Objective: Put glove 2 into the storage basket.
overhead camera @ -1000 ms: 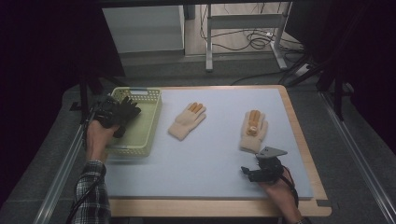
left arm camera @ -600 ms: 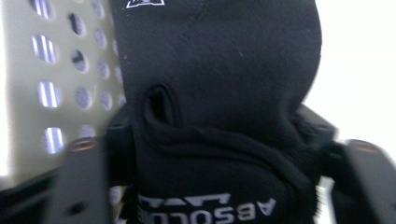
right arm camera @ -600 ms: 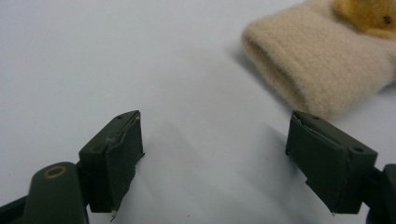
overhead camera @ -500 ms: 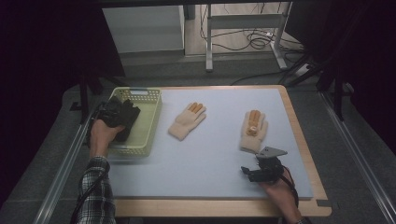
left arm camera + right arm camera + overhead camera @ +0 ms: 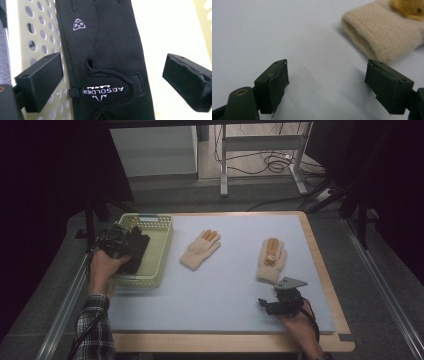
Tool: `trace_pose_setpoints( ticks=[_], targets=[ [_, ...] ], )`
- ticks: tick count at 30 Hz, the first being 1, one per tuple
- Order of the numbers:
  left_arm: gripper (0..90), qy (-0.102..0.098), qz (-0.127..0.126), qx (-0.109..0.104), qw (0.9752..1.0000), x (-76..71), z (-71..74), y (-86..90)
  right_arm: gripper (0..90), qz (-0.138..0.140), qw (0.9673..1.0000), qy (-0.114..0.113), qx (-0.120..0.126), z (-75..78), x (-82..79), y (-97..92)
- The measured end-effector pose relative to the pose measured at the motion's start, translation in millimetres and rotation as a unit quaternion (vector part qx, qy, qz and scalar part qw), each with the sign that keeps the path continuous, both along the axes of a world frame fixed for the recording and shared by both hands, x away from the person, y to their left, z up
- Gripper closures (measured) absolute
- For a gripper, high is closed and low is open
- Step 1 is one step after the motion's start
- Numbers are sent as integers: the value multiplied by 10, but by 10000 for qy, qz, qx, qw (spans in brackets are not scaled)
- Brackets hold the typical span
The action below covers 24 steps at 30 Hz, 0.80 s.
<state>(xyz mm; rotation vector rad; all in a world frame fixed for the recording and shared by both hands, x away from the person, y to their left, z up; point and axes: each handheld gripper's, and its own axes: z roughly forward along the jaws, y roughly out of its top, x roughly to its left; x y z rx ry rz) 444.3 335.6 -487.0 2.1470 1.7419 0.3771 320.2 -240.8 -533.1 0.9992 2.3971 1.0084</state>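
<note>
While the left gripper's (image 5: 112, 82) jaws have just been opening around the black glove (image 5: 105, 57) in the green basket (image 5: 160, 232), withdrawing carelessly could snag its cuff strap; the right gripper (image 5: 327, 85) stands open.

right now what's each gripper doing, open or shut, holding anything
Left gripper: open, jaws just opened, black glove lying loose between them in the basket.
Right gripper: open, holding nothing, near the cream glove.
</note>
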Motion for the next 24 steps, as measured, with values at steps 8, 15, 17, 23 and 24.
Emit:
trace_pose_setpoints(
  ticks=[8, 15, 17, 23, 24],
  targets=[
    [118, 337, 23, 881, 9955, 99, -119, -117, 184, 1, 10000, -1, 1, 0, 0, 0],
    [137, 300, 1, 977, 9948, 101, -107, -138, 184, 2, 10000, -2, 1, 0, 0, -1],
    [131, 212, -20, 723, 9972, 85, -70, -134, 184, 2, 10000, -2, 1, 0, 0, 0],
    [112, -153, -192, 141, 9996, 20, 54, -123, 184, 2, 10000, -1, 0, 0, 0, 0],
    [108, -242, -247, 39, 9994, 3, 78, -134, 184, 1, 10000, 0, 1, 0, 0, 0]
  ],
)
